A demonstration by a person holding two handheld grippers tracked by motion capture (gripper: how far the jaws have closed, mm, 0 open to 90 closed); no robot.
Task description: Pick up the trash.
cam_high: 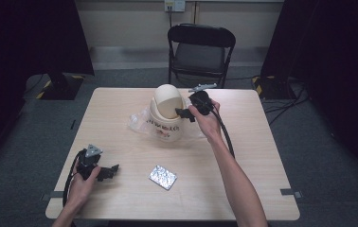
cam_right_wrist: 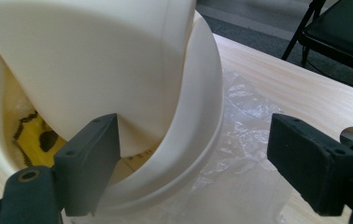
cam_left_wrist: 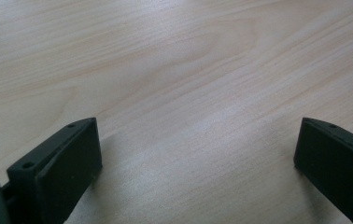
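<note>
A cream bin (cam_high: 167, 124) with a domed swing lid (cam_high: 166, 99) stands at the back middle of the table, on a clear plastic bag (cam_high: 138, 124). My right gripper (cam_high: 183, 113) is at the bin's right side, level with the lid. In the right gripper view its jaws stand open (cam_right_wrist: 193, 163): the left jaw is by the tilted lid flap (cam_right_wrist: 95, 60), the bin's curved rim (cam_right_wrist: 198, 107) lies between the jaws, and the right jaw is well apart from it. Yellow printed stuff shows inside the bin. My left gripper (cam_high: 113, 171) rests open at the front left (cam_left_wrist: 198, 154) over bare wood.
A silver foil packet (cam_high: 163, 177) lies flat on the table (cam_high: 243, 156) front of centre, between the two hands. A black folding chair (cam_high: 201, 49) stands behind the table's far edge. Cables trail on the floor at the right.
</note>
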